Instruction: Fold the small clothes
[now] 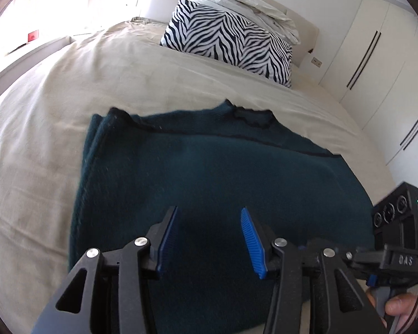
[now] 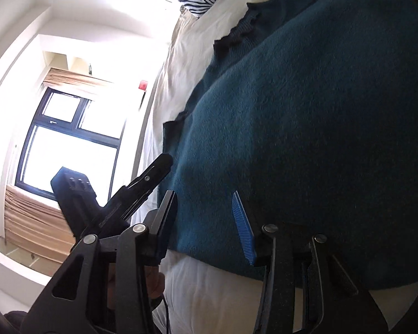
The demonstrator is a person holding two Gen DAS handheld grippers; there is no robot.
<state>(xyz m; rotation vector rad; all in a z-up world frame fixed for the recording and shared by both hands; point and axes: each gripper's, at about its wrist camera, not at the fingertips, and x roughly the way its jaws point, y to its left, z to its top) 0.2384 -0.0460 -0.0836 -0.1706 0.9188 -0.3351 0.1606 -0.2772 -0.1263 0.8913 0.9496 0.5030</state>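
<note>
Hovering with both jaws spread and gripping nothing, the left tool (image 1: 209, 239) and right tool (image 2: 206, 222) are lining up over the near hem of the teal sweater (image 1: 209, 167) lying flat on the bed (image 1: 69, 97), ideally pinching both corners evenly.
</note>
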